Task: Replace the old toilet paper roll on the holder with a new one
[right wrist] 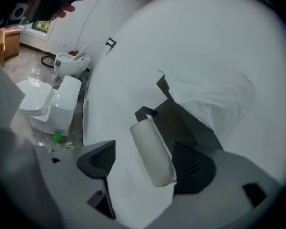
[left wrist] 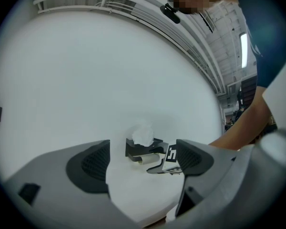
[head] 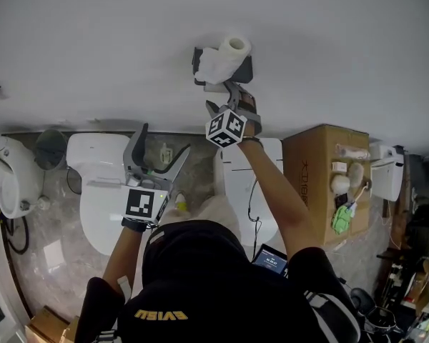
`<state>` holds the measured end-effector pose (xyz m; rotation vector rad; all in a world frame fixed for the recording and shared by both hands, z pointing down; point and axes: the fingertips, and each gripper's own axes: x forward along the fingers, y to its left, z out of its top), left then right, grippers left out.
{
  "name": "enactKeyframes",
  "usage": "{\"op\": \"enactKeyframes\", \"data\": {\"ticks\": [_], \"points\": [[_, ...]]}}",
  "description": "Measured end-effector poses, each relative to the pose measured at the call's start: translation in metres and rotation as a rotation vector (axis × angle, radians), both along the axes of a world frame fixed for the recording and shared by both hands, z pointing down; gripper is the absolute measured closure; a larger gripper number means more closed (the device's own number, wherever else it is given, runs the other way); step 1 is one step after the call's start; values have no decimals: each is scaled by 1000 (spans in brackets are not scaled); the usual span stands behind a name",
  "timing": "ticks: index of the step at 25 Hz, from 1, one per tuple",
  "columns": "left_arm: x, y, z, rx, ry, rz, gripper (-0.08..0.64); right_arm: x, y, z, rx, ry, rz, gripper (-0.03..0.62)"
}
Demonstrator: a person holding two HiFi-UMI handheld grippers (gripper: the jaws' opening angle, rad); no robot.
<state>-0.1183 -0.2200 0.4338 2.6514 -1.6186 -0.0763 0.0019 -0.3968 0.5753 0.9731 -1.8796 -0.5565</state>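
Right gripper view: right gripper (right wrist: pixel 144 161) has its jaws partly apart around the old roll (right wrist: pixel 152 151), a thin pale tube on the holder's bar. The tube lies close against the pad on the picture's right; I can't tell whether they touch. A clear gap is left to the other pad, so there is no squeeze on it. The tube's near end is free and points toward the camera. Its far end meets the bar's hooked tip at the holder (right wrist: pixel 181 123), a black bracket on the wall. The new roll (right wrist: pixel 214 97), with loose crumpled paper, sits on the holder's top shelf, just above and behind the tube. Plain white wall (right wrist: pixel 205 42) lies open above and to both sides of the holder.

Head view: right gripper (head: pixel 225 95) is right under the holder (head: pixel 243 70), with the arm stretched up to it. The new roll (head: pixel 232 48) stands on the shelf, hollow core showing. The left gripper (head: pixel 166 138) hangs back, well apart from the holder, over the floor between two toilets (head: pixel 100 184). A cardboard box (head: pixel 325 177) stands against the wall on the right, clear of both arms.

Left gripper view: left gripper (left wrist: pixel 143 159) has its jaws wide apart with nothing held between them. It points level at the wall, with the holder (left wrist: pixel 140 149) far ahead.
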Motion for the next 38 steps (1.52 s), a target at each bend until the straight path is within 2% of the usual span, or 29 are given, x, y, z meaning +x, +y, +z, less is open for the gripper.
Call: {"op": "enactKeyframes", "data": {"ticks": [3, 8, 12, 15, 23, 33, 38], "points": [[-1, 4, 9, -26, -42, 11, 120, 0, -5, 5, 21, 61, -15, 246], [0, 5, 4, 9, 0, -2, 120, -2, -8, 0, 61, 79, -22, 326], [0, 6, 7, -4, -18, -4, 120, -1, -9, -5, 69, 69, -18, 368], [0, 7, 5, 16, -11, 1, 120, -2, -7, -6, 71, 72, -23, 371], [-1, 10, 5, 9, -17, -7, 120, -5, -4, -9, 79, 73, -36, 382], [-3, 14, 8, -3, 12, -10, 120, 1, -6, -9, 74, 86, -19, 388], [-3, 13, 7, -11, -19, -2, 120, 5, -6, -9, 73, 93, -13, 390]]}}
